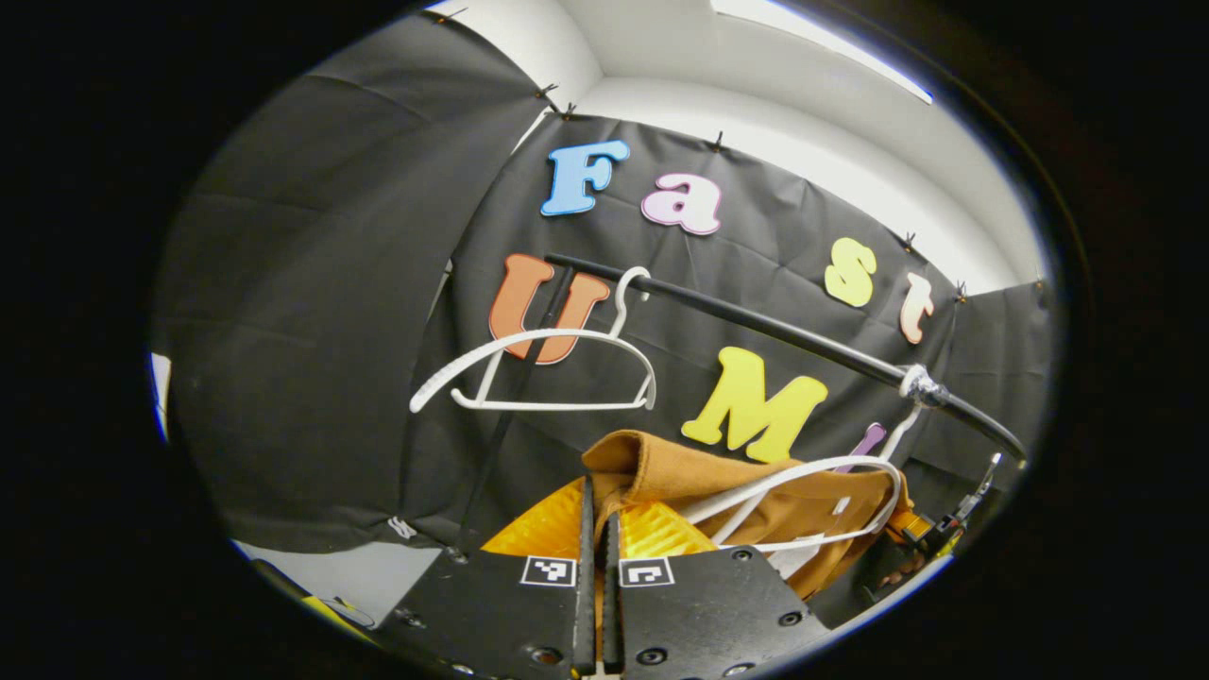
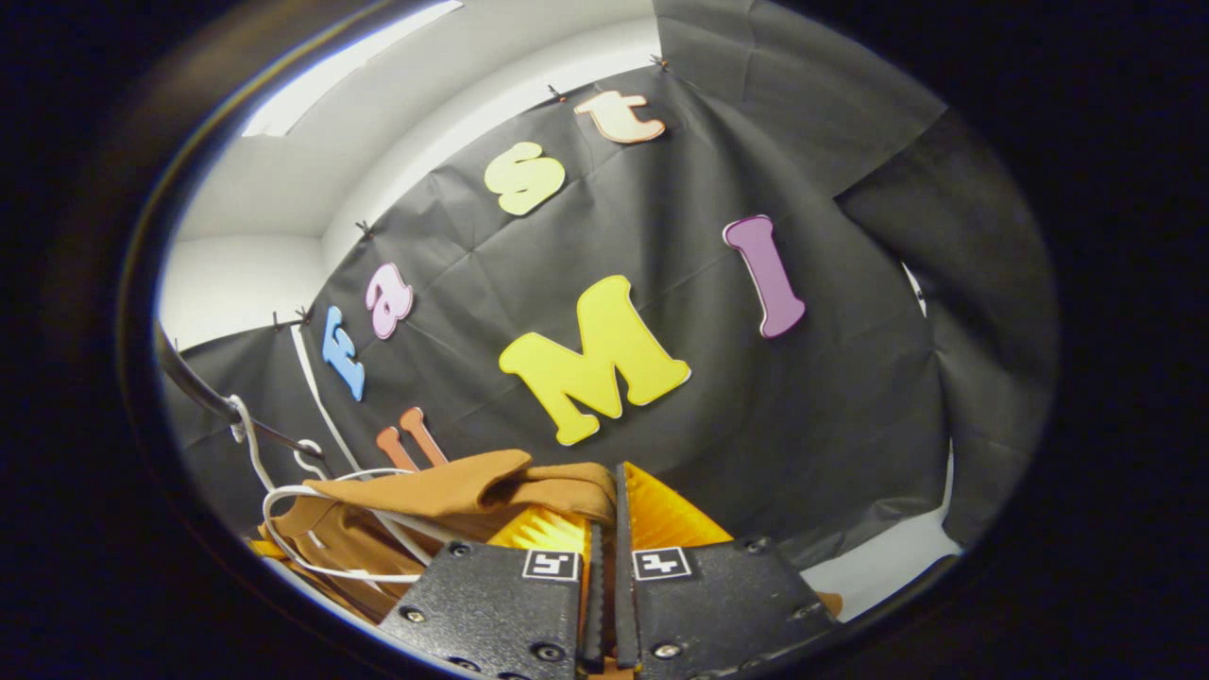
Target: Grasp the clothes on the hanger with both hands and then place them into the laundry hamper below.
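a brown garment (image 1: 661,472) is seen gripped at either shoulder just below the black rail (image 1: 756,326), with the left gripper (image 1: 597,529) and the right gripper (image 2: 604,529) each closed so that a fold of the cloth is pinched between the fingers. in the left gripper view the fabric is bunched above the closed jaws, and in the right gripper view its collar edge is draped across them in the same way. the two-sided hold is judged to be a way of keeping the cloth spread and its weight shared while it is freed. the garment's white hanger (image 1: 812,501) is shown lying against the cloth below the rail, with its neck running up to a taped spot on the rail. a second, bare hanger (image 1: 538,373) is hung from the rail further along, away from the garment. the lower part of the garment is cut off behind the gripper bodies, so how much cloth is held cannot be told. a small clamp-like object near the rail's far end is too indistinct to be named. the hamper, said to be below the rail, cannot be located from here.
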